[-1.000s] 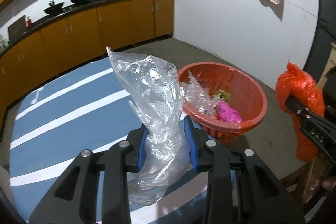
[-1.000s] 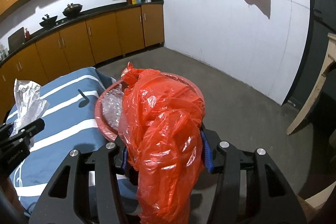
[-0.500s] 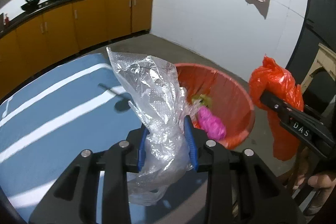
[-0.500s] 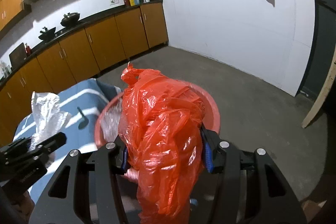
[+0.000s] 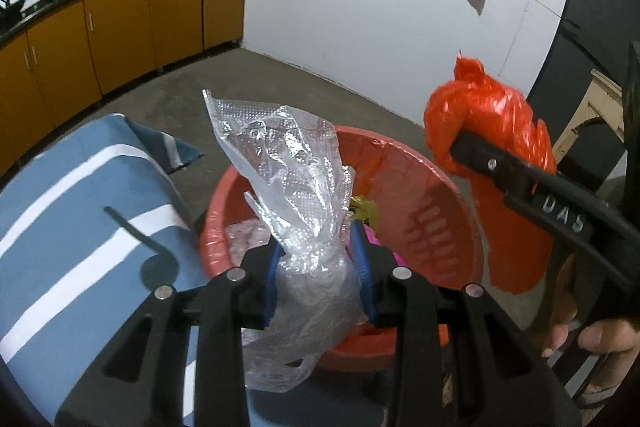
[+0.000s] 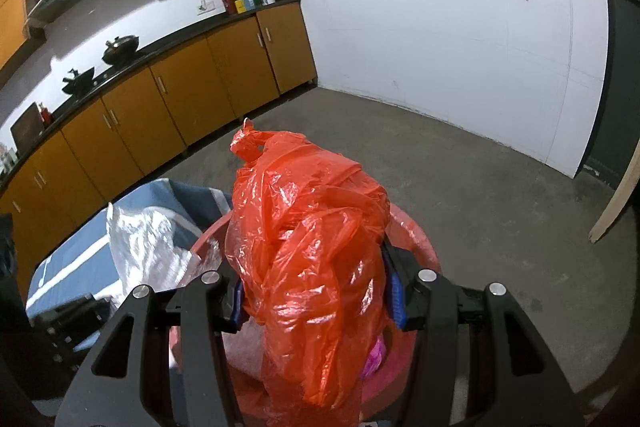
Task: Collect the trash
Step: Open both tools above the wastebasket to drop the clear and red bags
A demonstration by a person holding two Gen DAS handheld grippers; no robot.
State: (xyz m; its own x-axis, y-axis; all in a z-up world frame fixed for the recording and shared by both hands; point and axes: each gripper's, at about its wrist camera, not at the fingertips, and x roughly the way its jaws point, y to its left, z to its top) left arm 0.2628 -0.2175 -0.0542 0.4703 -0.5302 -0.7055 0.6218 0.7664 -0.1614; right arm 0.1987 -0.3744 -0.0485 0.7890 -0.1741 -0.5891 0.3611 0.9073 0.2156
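Both loads are at the drop point, so the step in hand is the release. The left gripper (image 5: 318,273) is clamped on a crumpled clear plastic bag (image 5: 294,195), blue pads squeezing its neck, and in the left wrist view the bag stands over the near rim of the red basin (image 5: 416,187), which sits on the floor just beside the blue striped cloth (image 5: 72,211) at its 9 o'clock. The right gripper (image 6: 316,293) is closed on a bunched orange plastic bag (image 6: 312,247); seen from the left wrist it hangs at about 3 o'clock of the basin, and its tail may trail outside the rim, though the fisheye bend makes that hard to judge. In my judgement the right hand should come further in toward the basin's centre before letting go, so the long tail falls inside rather than draping over the edge. The clear bag is light and springy and may cling to a pad or drift, so lower it well into the bowl, onto the pink scrap (image 5: 374,241) and other waste already there, then part the jaws fully and lift straight out. Releasing one hand at a time keeps the two grippers from knocking together above so small a target.
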